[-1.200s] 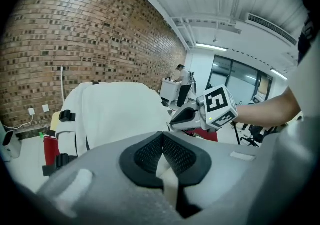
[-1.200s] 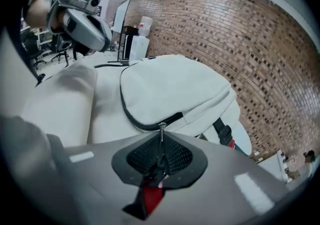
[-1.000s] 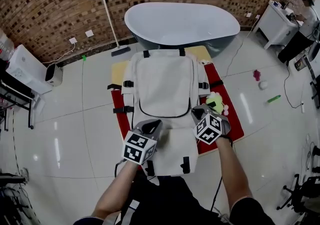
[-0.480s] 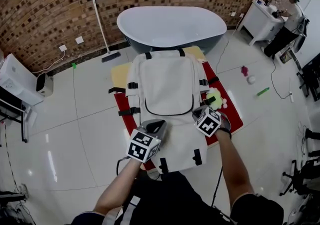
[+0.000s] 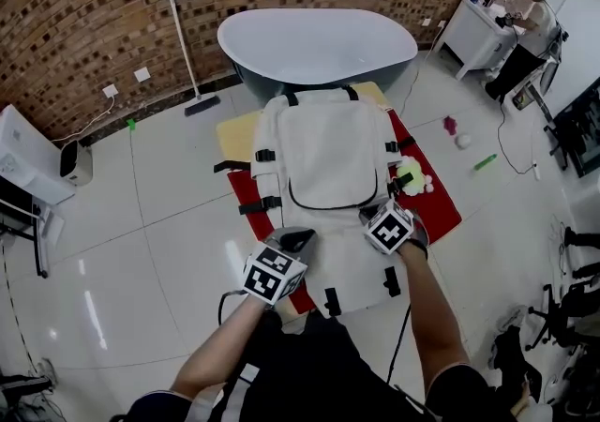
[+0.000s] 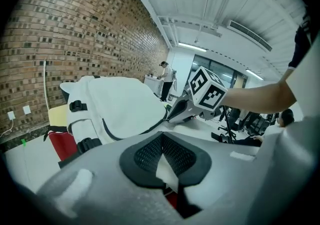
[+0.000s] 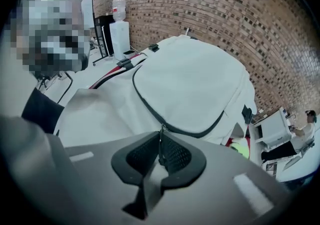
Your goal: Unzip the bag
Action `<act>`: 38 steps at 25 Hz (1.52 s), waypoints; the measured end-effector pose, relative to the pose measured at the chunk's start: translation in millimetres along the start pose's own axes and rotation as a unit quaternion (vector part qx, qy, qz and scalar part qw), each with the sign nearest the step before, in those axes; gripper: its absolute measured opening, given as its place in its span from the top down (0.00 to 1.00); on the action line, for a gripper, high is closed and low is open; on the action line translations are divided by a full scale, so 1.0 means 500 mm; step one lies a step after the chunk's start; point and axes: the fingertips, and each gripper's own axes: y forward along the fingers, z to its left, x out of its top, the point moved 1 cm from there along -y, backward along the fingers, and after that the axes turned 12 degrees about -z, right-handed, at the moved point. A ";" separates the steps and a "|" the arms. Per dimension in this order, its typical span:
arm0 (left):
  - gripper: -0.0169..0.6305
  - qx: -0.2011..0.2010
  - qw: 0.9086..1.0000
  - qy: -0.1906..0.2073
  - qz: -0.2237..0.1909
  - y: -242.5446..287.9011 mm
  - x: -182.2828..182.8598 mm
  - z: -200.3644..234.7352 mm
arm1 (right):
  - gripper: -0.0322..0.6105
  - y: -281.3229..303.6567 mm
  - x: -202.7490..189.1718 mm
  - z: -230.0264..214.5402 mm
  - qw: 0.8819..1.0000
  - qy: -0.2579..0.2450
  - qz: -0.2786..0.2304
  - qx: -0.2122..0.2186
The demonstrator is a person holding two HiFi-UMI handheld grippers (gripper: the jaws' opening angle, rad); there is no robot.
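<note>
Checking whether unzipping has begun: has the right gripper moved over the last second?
Yes, slightly: the right gripper has edged left along the bag's zip, away from the green toy.

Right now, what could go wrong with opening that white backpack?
The right tongs pinch only the thin zipper pull, so it could slip out when you tug. The left tongs seem to hold just a bit of fabric on the backpack, so it might slide along instead of unzipping.
</note>
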 end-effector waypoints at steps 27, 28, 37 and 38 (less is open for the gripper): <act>0.97 -0.013 1.000 0.020 0.003 -0.116 0.000 0.114 | 0.91 0.091 0.189 0.139 0.981 0.165 -0.069 -0.080; 0.97 -0.013 1.000 0.019 0.003 -0.118 -0.001 0.118 | 0.91 0.090 0.191 0.138 0.979 0.174 -0.070 -0.084; 0.97 -0.021 1.000 0.013 0.006 -0.112 -0.009 0.126 | 0.91 0.091 0.192 0.150 0.971 0.211 -0.065 -0.089; 0.97 -0.023 1.000 0.013 0.007 -0.111 -0.010 0.125 | 0.91 0.091 0.191 0.151 0.970 0.216 -0.066 -0.089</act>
